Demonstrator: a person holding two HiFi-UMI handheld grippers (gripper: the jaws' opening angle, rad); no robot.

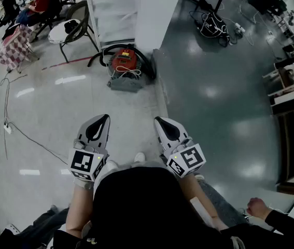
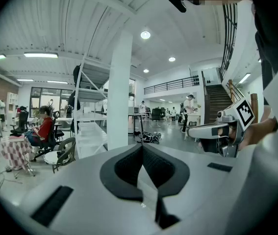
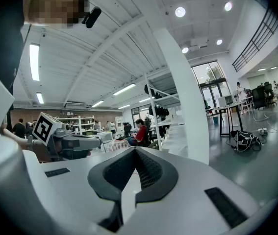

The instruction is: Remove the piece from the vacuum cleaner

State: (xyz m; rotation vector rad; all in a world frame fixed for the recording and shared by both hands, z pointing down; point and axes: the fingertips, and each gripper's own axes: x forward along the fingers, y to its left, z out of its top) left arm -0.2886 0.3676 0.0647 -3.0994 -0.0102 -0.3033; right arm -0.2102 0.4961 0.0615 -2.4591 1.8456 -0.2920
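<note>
The left gripper (image 1: 104, 118) and right gripper (image 1: 158, 120) hover side by side, jaws closed on nothing. The red vacuum cleaner (image 1: 124, 61) sits on the floor (image 1: 214, 92) at 12 o'clock.

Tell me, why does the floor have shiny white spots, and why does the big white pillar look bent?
Head view: the glossy floor mirrors the ceiling lights as white glare patches. Right gripper view: the wide-angle lens bows the pillar, and the picture's corners go black. Left gripper view: the pillar stands nearer the middle, so it looks almost straight.
</note>
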